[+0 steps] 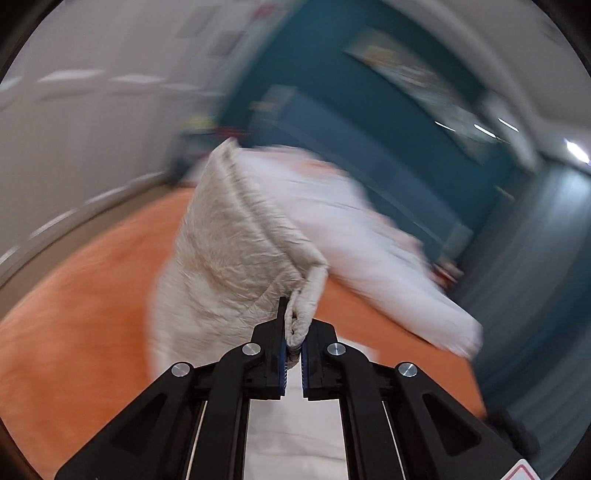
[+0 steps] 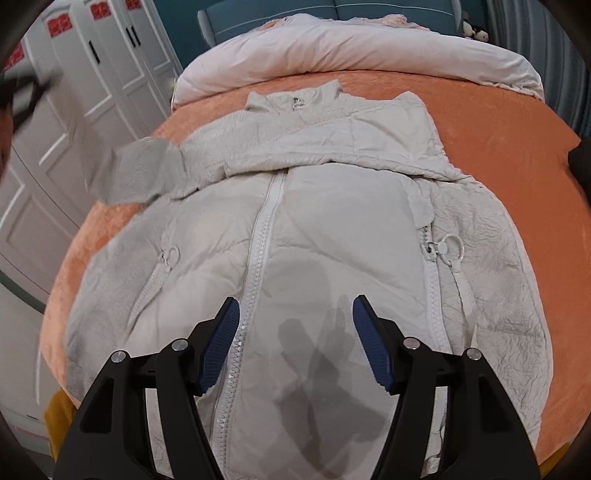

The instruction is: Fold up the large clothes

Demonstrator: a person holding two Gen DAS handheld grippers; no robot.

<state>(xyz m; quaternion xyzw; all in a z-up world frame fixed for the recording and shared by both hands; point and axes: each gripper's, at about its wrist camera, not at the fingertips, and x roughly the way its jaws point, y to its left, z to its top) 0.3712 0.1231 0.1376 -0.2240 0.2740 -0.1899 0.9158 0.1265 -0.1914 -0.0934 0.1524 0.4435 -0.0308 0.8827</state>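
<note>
A large cream padded jacket [image 2: 325, 236] lies front up on the orange bedspread [image 2: 517, 122], zip closed, collar at the far end. Its right sleeve is folded across the chest. My left gripper [image 1: 293, 339] is shut on the cuff of the jacket's left sleeve [image 1: 236, 251] and holds it lifted off the bed; that view is motion-blurred. The raised sleeve [image 2: 144, 166] shows blurred at the left of the right wrist view. My right gripper [image 2: 295, 332] is open and empty, hovering over the jacket's lower front.
A rolled pale pink duvet [image 2: 351, 48] lies across the head of the bed against a teal headboard [image 2: 332, 9]. White wardrobe doors [image 2: 92, 74] stand to the left. A dark object [image 2: 580, 162] sits at the bed's right edge.
</note>
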